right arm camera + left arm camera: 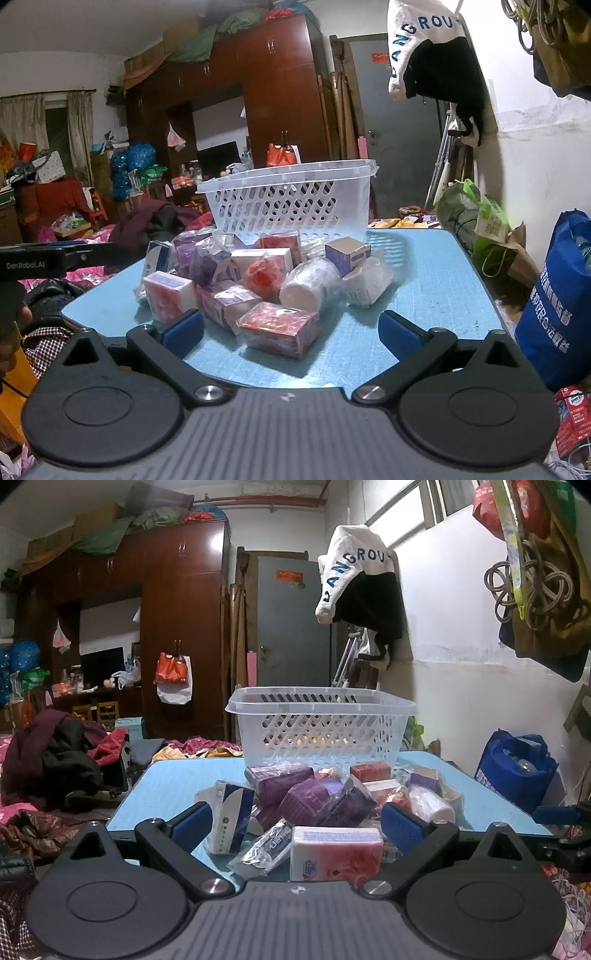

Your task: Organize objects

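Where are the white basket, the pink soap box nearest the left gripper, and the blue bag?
white basket (pixel 321 731), left wrist view, front slotted wall.
pink soap box (pixel 334 853), left wrist view, front face.
blue bag (pixel 554 314), right wrist view, printed side.

Your light blue worktop (pixel 424 295) carries a clear slotted plastic basket (pixel 291 199) at its far edge. In front of the basket lies a loose heap of wrapped purple boxes (pixel 303 797), a red box (pixel 279 328), a pink-and-white soap pack (pixel 334 853) and a white plastic-wrapped roll (pixel 310 284).
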The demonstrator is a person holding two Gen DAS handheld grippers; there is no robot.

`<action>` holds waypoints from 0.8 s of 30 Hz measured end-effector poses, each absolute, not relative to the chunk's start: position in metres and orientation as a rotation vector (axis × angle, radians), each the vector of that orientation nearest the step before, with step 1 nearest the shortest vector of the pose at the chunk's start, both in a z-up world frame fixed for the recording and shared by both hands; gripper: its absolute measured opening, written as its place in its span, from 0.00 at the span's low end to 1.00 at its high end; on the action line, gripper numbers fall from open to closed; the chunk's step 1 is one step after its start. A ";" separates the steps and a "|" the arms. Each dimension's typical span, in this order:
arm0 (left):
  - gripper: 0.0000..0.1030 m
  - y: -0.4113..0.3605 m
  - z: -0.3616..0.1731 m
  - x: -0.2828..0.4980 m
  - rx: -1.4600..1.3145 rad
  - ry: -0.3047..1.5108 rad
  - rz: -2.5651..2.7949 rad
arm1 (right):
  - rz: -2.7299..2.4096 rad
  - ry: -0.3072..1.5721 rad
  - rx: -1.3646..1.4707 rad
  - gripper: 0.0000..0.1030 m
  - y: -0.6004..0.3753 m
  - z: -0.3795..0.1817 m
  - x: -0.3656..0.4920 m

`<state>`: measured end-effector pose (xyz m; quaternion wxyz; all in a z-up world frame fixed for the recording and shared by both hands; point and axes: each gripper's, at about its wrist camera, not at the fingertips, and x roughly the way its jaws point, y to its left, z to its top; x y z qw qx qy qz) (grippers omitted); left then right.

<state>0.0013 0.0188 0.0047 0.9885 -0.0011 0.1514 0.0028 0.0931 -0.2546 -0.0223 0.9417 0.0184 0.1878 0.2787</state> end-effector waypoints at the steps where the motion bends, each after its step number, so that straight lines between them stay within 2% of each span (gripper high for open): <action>1: 0.97 0.018 0.005 0.002 -0.001 0.305 0.006 | 0.569 0.382 0.037 1.00 -0.255 -0.022 0.093; 24: 0.97 0.020 0.002 0.005 -0.004 0.318 0.012 | 0.571 0.381 0.035 1.00 -0.253 -0.024 0.092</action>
